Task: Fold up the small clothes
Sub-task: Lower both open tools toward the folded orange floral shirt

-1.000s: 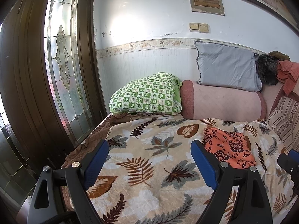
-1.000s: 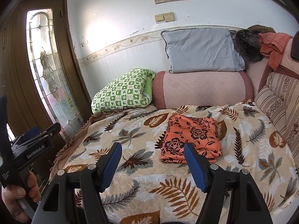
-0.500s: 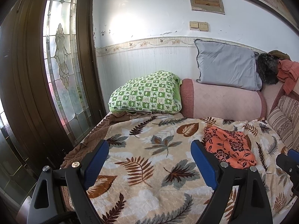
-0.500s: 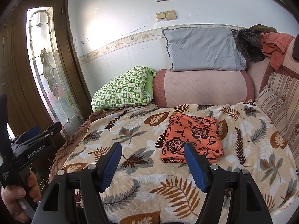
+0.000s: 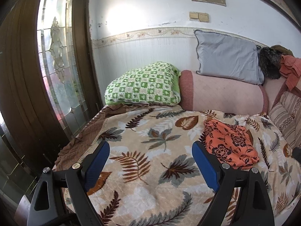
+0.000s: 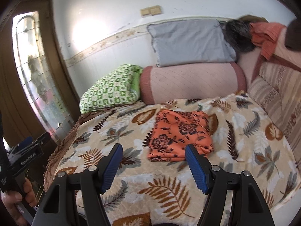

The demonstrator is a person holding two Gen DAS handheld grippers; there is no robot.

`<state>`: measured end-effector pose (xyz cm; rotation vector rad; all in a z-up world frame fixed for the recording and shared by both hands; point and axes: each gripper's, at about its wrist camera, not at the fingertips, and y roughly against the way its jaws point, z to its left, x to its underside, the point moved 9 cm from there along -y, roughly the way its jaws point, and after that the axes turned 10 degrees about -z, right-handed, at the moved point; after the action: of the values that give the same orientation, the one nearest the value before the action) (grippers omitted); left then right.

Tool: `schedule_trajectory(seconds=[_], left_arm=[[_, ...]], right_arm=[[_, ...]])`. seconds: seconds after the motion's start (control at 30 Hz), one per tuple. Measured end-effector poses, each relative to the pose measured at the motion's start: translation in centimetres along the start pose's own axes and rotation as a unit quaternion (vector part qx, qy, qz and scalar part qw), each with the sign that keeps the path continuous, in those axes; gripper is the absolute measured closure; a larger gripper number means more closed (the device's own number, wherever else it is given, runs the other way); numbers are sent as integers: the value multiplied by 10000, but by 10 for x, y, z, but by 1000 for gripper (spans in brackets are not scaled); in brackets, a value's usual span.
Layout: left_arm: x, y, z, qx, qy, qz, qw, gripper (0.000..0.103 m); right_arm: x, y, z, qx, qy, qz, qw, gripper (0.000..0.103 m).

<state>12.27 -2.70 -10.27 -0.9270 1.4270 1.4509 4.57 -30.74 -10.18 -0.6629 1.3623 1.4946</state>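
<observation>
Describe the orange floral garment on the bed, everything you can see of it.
The garment is thin orange cloth printed with black flowers, already folded into a rough rectangle with soft, slightly bulging edges and stacked layers showing at its near edge. It lies flat on the leaf-print blanket, toward the bolster but apart from it. Nothing else touches it: both grippers' jaws stand open, short of it, the right gripper nearest.

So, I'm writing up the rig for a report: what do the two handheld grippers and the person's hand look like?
Both the left gripper and the right gripper have black plastic frames with triangular cutouts, silver pivot bolts and blue ribbed pads on the jaws. Seen from the right wrist, the left one's black body carries white "GenRobot.AI" lettering, and the left hand on it is bare.
</observation>
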Motion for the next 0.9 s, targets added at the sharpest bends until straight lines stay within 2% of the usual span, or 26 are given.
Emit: schedule_trajectory(seconds=[0.13,0.3,0.43,0.57,0.67,0.9], left_arm=[[-15,-1,-36,326,-105,-125,9993,14],[-36,2,-95,815,-220,-221,9962,14],[-51,9,-136,1156,-231,-278,9926,14],[-60,24,-162,1364,-384,-432,9890,14],[-56,32,-161,1364,-508,-496,9881,14],[-39,28,-130,1045,-608,-390,9919,14]], right_arm=[[-23,39,-56,680,49,-347,9971,31],[-53,110,-131,1583,-162,-807,9840,31],[-81,155,-164,1960,-286,-1167,9732,31],[-102,178,-172,2041,-317,-1517,9666,30],[-98,173,-162,1885,-349,-1629,9678,29],[-50,99,-129,1287,-349,-930,9867,29]])
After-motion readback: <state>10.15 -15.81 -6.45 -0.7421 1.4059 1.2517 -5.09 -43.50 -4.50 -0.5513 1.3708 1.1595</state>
